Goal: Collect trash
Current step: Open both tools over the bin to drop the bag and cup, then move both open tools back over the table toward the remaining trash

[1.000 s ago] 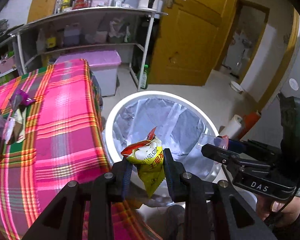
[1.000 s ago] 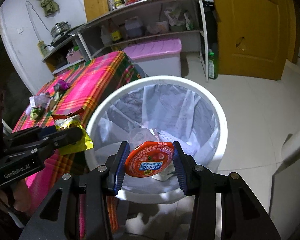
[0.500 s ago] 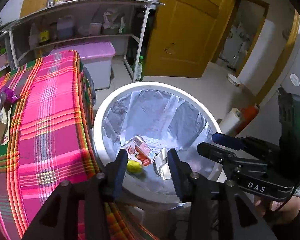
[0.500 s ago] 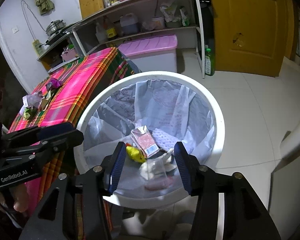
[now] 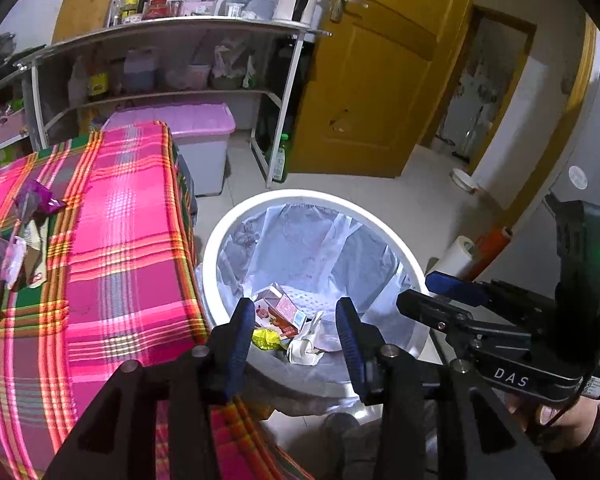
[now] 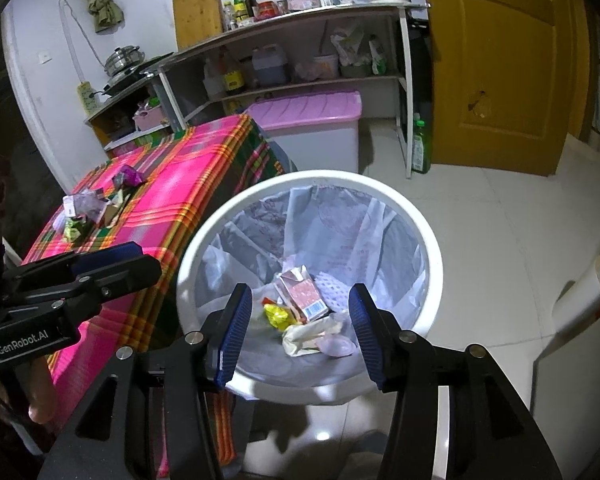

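Note:
A white trash bin (image 5: 220, 236) lined with a clear bag stands on the floor beside the table; it also shows in the right wrist view (image 6: 432, 248). Inside lie a pink carton (image 6: 302, 294), a yellow snack wrapper (image 6: 276, 316), crumpled white paper (image 6: 304, 334) and a clear cup (image 6: 336, 346). My left gripper (image 5: 292, 328) is open and empty above the bin's near rim. My right gripper (image 6: 300, 330) is open and empty over the bin. Several wrappers (image 5: 16, 240) lie on the pink plaid tablecloth (image 5: 120, 240), also seen from the right wrist (image 6: 96, 208).
A pink-lidded storage box (image 6: 312, 128) and metal shelves (image 5: 172, 60) with bottles stand behind the table. A yellow door (image 5: 380, 92) is at the right. A white paper roll (image 5: 458, 256) and an orange roll (image 5: 494, 244) stand on the tiled floor.
Both grippers opened: the snack wrapper and the red-lidded cup dropped into the bin. Both grippers have since stayed open over the bin and drawn back slightly.

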Available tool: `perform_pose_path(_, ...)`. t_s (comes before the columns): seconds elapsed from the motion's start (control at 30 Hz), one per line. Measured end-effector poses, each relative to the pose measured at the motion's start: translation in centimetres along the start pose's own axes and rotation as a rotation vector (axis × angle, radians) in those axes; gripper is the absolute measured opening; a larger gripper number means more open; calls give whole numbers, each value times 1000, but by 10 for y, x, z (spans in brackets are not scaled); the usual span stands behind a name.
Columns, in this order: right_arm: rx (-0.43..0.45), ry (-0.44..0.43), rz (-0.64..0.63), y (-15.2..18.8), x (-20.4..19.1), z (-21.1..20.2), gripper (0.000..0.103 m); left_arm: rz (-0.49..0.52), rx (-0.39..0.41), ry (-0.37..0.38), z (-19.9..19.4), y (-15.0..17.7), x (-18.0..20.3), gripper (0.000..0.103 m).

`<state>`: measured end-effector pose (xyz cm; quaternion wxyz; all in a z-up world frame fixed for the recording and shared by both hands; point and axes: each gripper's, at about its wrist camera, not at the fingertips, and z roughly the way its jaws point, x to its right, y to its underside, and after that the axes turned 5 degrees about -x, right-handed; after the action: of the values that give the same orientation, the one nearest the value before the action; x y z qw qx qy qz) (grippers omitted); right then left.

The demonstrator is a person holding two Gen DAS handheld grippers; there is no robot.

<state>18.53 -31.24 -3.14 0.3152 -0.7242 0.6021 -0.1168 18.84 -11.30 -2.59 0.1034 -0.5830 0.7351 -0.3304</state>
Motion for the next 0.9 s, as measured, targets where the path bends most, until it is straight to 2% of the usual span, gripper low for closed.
perform_pose_path(0.4, 50, -29, -58, 2, -34, -32, 52, -24, 80, -7, -47, 16, -8, 42)
perform_pose_path(0.9, 100, -118, -152, 8, -85, -45, 52, -91, 162, -86, -103, 51, -42, 42)
